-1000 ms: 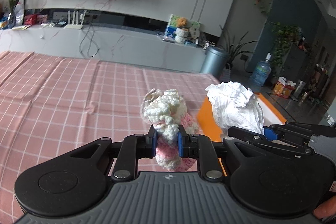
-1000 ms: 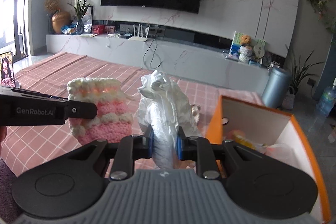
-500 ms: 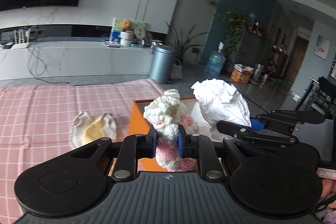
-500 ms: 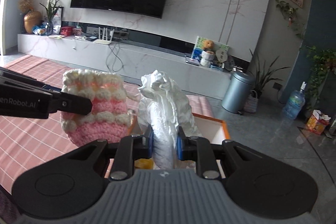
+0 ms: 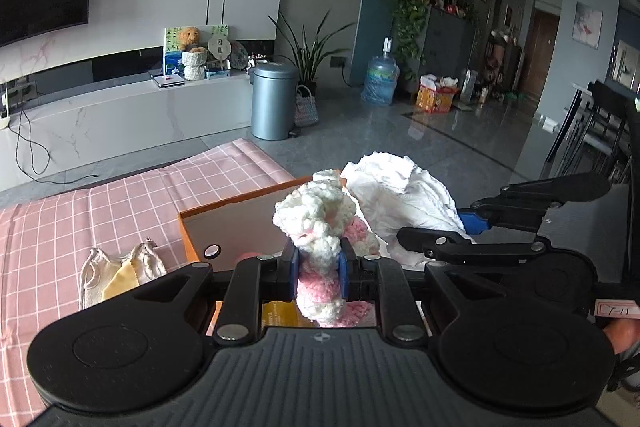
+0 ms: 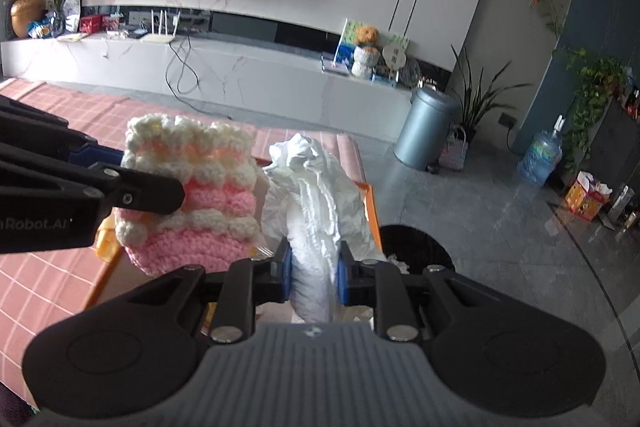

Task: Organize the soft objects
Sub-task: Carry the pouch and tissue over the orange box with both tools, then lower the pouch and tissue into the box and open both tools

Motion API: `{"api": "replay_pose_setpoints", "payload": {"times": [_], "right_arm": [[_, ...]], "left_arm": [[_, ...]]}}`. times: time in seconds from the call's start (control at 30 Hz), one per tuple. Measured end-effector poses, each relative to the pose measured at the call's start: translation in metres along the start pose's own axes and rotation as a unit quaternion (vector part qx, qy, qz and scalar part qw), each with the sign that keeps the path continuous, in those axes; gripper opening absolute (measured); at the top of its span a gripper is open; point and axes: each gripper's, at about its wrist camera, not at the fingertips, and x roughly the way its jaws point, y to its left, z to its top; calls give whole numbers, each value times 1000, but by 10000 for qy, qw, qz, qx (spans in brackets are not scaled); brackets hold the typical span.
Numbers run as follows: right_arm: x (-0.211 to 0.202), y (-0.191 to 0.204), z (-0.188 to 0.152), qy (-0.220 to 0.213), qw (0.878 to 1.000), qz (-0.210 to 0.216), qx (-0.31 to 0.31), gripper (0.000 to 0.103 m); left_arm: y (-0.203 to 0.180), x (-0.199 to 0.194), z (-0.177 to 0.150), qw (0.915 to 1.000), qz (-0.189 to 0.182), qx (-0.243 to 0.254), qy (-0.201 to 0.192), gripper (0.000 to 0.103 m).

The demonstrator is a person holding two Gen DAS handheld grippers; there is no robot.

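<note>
Pouch [image 5: 320,259] sat pinched in my left tool [image 5: 319,269], cloth [image 6: 316,223] pinched in my right tool [image 6: 314,277]; both angled down, side by side over the box [image 5: 240,203].

Box [image 5: 240,203]: near wall and most of the floor sit behind the left gripper [image 5: 318,273] body; contents show only as a yellow scrap [image 5: 280,315] below the jaws, print too small to read. In the right wrist view the box [image 6: 370,203] is down to an orange rim strip behind the white cloth [image 6: 316,203]. Pouch [image 5: 320,227] bottom runs behind the gripper body. Cloth base hidden between the right gripper [image 6: 314,273] pads. Bin [image 6: 416,247] ahead-right of it: only the dark rim shows. Left gripper lettering [image 6: 34,225] cut by the frame edge. Hand [image 5: 622,335]: a sliver at the frame's right edge.
</note>
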Motion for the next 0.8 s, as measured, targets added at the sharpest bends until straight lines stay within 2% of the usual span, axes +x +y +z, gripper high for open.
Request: {"api": "replay_pose_setpoints", "payload": {"times": [0.3, 0.53, 0.8], "right_arm": [[59, 1, -2, 557, 9981, 100, -237, 21], [98, 15, -8, 981, 9937, 189, -499, 22], [123, 12, -10, 1304, 9896, 195, -577, 25]], "left_arm": [[8, 47, -4, 9988, 135, 137, 453, 21], [9, 81, -10, 9946, 228, 366, 949, 21], [4, 102, -10, 9898, 250, 708, 1206, 22]]}}
